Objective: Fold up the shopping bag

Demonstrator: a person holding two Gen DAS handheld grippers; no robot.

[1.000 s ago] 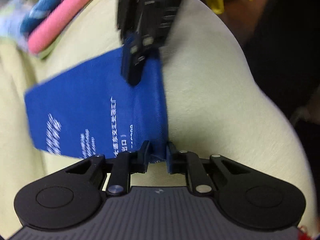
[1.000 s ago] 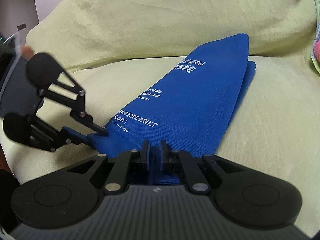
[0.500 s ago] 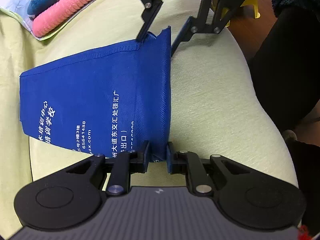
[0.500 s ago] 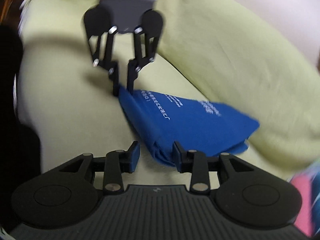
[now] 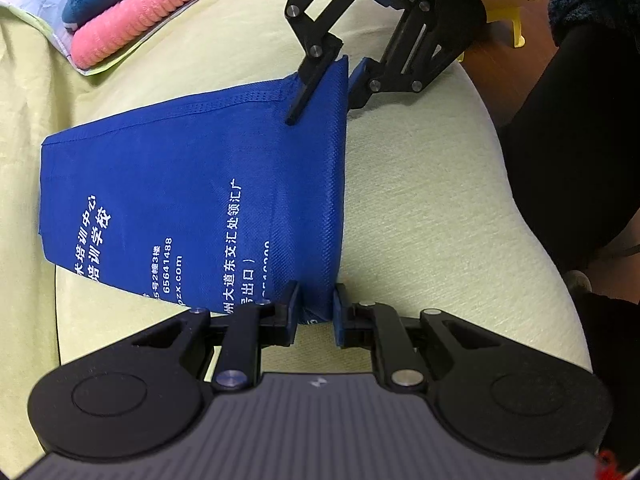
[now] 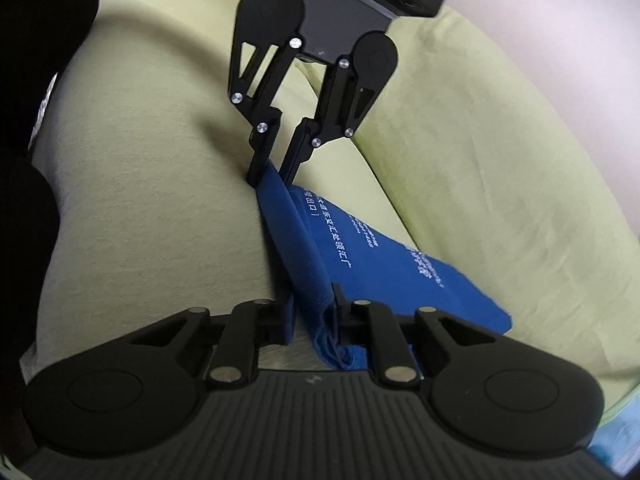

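Observation:
A blue shopping bag [image 5: 192,200] with white print lies folded on a pale green cushion [image 5: 420,200]. My left gripper [image 5: 316,306] is shut on the bag's near corner. My right gripper [image 5: 324,92] shows at the far end of the same raised edge, its jaws around that corner. In the right wrist view my right gripper [image 6: 314,316] has the bunched blue edge between its jaws, partly closed on it. The left gripper [image 6: 272,174] pinches the far corner of the bag [image 6: 380,256] there.
A pink ribbed roll [image 5: 148,12] and a dark blue item lie on a patterned cloth at the cushion's far left. A person's dark-clothed legs [image 5: 580,120] stand right of the cushion edge. A green back cushion [image 6: 500,140] rises behind the bag.
My right gripper swung from beside the left gripper to the opposite corner, opened wide, then closed in on the edge. The bag's folded edge is now stretched between both grippers.

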